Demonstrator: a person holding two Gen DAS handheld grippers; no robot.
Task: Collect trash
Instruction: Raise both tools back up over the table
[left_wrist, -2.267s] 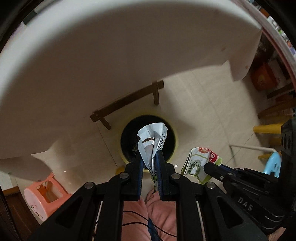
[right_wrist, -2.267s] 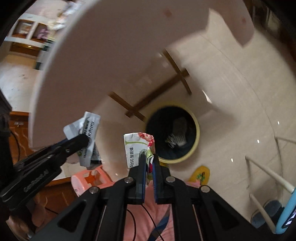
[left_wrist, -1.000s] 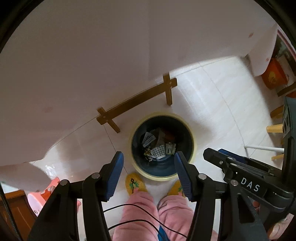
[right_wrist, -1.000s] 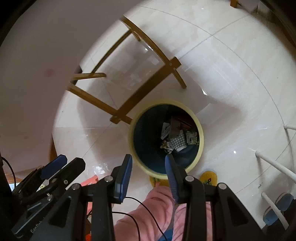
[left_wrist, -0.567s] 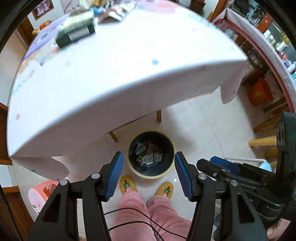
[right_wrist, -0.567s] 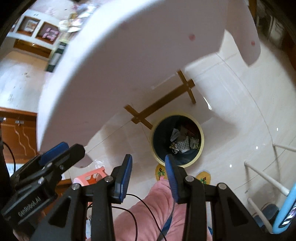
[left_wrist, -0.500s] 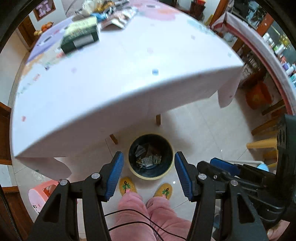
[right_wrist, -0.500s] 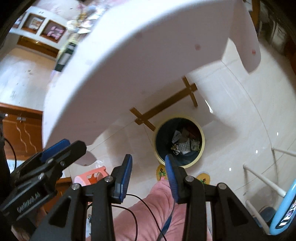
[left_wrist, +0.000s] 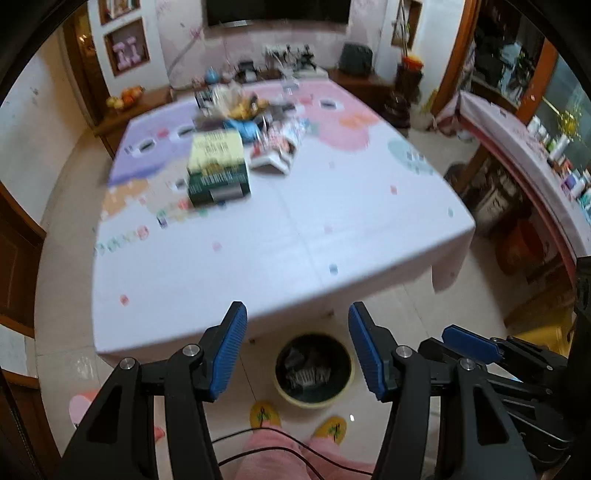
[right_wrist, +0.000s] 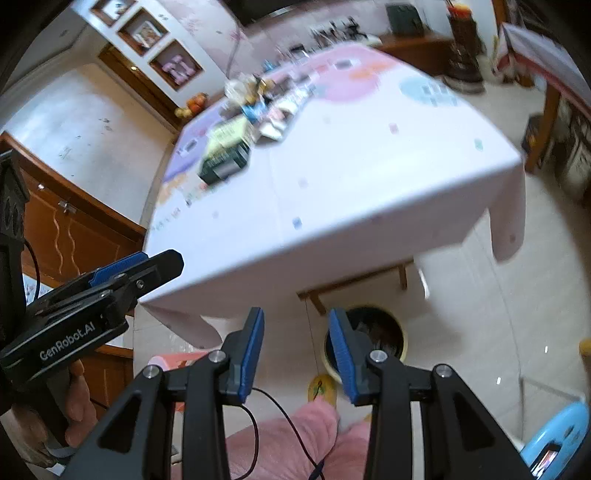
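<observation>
Two grippers were in view, the left gripper (left_wrist: 297, 347) and the right gripper (right_wrist: 295, 347), each with two blue-padded fingers. One yellow-rimmed bin (left_wrist: 313, 369) stood at lower centre, one clothed table (left_wrist: 280, 236) above it, one green box (left_wrist: 218, 173) upper left, two yellow slippers (left_wrist: 264, 414) below.

You've got a table (left_wrist: 280, 258) under a white patterned cloth, with a green-and-yellow box (left_wrist: 218, 173) and blurred clutter at its far end. Pink stool (right_wrist: 173, 360) sits on the tiled floor by wooden cabinets (right_wrist: 74, 236).
</observation>
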